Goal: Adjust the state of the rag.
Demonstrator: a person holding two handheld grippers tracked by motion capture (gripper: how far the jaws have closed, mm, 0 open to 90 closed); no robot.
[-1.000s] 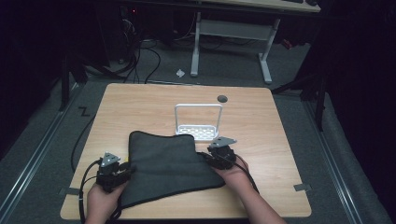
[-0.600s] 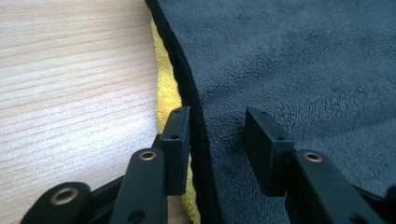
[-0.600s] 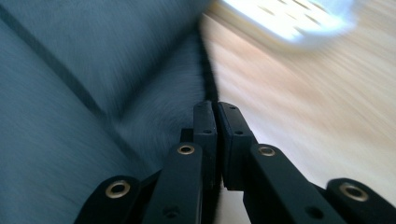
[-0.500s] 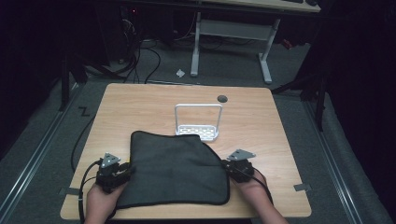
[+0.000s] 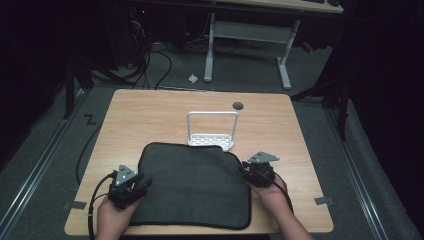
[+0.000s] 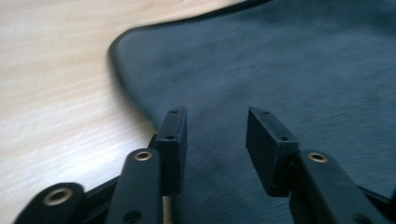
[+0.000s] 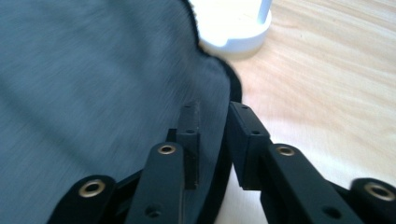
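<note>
A dark grey mat (image 5: pixel 192 185) with a black bound edge lies flat on the near half of the wooden table (image 5: pixel 150 115). My left gripper (image 5: pixel 142 184) sits at the mat's left edge. In the left gripper view, my left gripper (image 6: pixel 217 116) stands open just over the mat (image 6: pixel 303 70) with nothing between the jaws. My right gripper (image 5: pixel 247 170) is at the mat's right edge. Its jaws have just been opening. In the right gripper view, the right gripper (image 7: pixel 215 109) holds a narrow gap with the mat's (image 7: pixel 93 70) edge running through it, the pads off the cloth.
A white wire rack (image 5: pixel 212 130) on a perforated base stands upright just beyond the mat's far edge, its base (image 7: pixel 238 32) close to the mat's far right corner. A round hole (image 5: pixel 238 105) sits near the table's far edge. Bare wood lies behind the rack.
The right gripper has drawn the mat's right side out toward the right and near edge, so the mat now lies spread flat. The left gripper has shifted slightly onto the mat.
</note>
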